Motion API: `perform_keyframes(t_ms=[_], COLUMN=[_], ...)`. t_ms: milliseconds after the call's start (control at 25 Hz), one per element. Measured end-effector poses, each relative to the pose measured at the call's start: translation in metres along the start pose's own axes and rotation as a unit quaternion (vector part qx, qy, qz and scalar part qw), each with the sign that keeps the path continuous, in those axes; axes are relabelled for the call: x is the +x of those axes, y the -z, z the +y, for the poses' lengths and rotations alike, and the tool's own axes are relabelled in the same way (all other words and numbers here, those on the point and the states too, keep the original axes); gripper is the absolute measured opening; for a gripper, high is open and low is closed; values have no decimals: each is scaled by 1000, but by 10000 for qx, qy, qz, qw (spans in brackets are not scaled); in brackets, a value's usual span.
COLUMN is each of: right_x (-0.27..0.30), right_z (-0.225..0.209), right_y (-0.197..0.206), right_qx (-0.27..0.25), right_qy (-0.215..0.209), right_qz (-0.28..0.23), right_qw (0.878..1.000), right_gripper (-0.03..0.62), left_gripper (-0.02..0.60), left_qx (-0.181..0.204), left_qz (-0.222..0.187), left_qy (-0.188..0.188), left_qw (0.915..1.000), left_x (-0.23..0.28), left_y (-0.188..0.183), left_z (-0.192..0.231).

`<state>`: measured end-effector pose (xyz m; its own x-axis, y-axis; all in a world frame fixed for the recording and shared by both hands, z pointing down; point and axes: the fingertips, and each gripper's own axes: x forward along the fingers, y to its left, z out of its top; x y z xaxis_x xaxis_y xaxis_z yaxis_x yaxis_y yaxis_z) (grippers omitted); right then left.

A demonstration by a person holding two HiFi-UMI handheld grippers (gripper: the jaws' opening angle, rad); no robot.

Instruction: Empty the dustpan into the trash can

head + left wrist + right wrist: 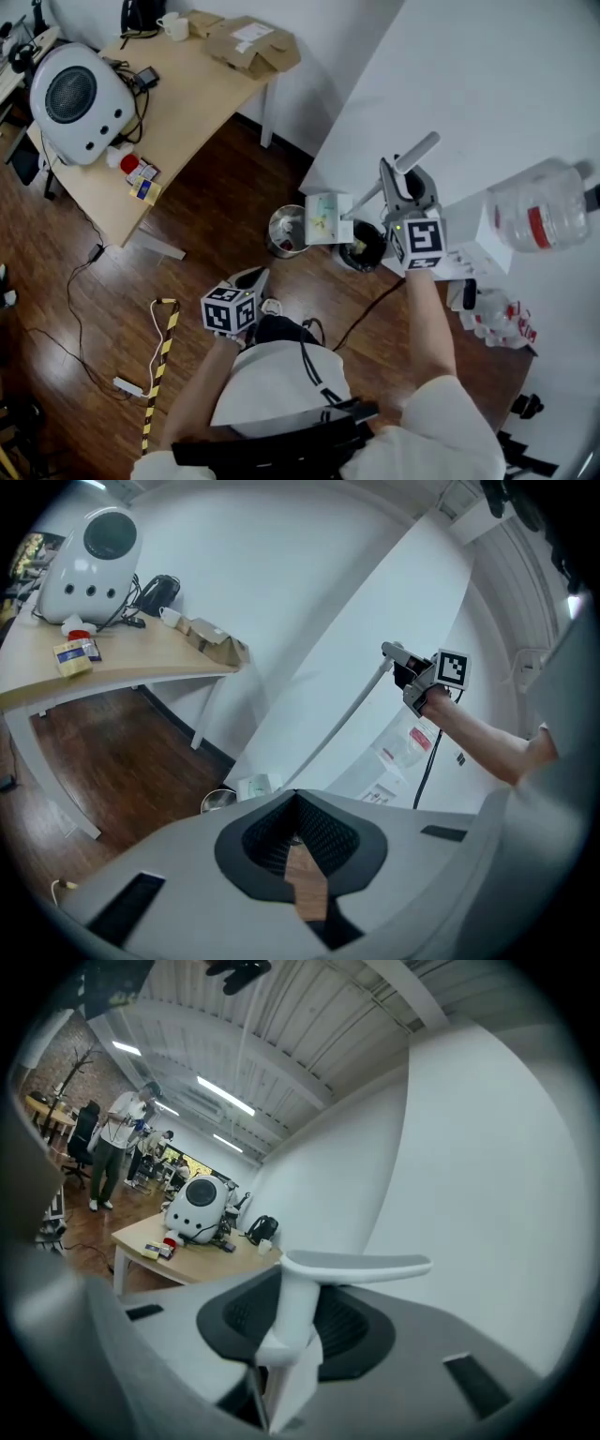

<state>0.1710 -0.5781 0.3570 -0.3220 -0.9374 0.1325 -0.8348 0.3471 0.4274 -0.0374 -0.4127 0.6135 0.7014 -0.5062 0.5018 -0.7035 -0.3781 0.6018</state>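
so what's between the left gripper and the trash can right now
Only bare wooden floor lies between the left gripper and the trash can; the head view shows it.

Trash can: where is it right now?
In the head view the trash can stands on the wood floor near the middle, just left of the dustpan and by the corner of the white wall.

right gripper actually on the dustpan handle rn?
Touching. The right gripper view shows the right gripper closed on the white handle, which fills the space between its jaws with no gap.
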Motion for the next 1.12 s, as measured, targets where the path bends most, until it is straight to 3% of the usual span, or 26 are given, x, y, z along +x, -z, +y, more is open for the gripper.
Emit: perform_keyframes(t_ms=[280,1120], right_x=[-6,-15], right_z=[45,74], right_y=[-15,-14], right_qx=[-410,-620], right_qy=[-332,-542], right_qz=[-231,-173], right_qw=[9983,9965], right_gripper=[121,121], left_gripper=[-5,-5], left_qx=[-136,-84], left_qz=[-123,-161], left_qy=[-33,39], left_qw=[9998,9998], left_x=[-11,-24], left_y=[2,7], left_z=[10,4])
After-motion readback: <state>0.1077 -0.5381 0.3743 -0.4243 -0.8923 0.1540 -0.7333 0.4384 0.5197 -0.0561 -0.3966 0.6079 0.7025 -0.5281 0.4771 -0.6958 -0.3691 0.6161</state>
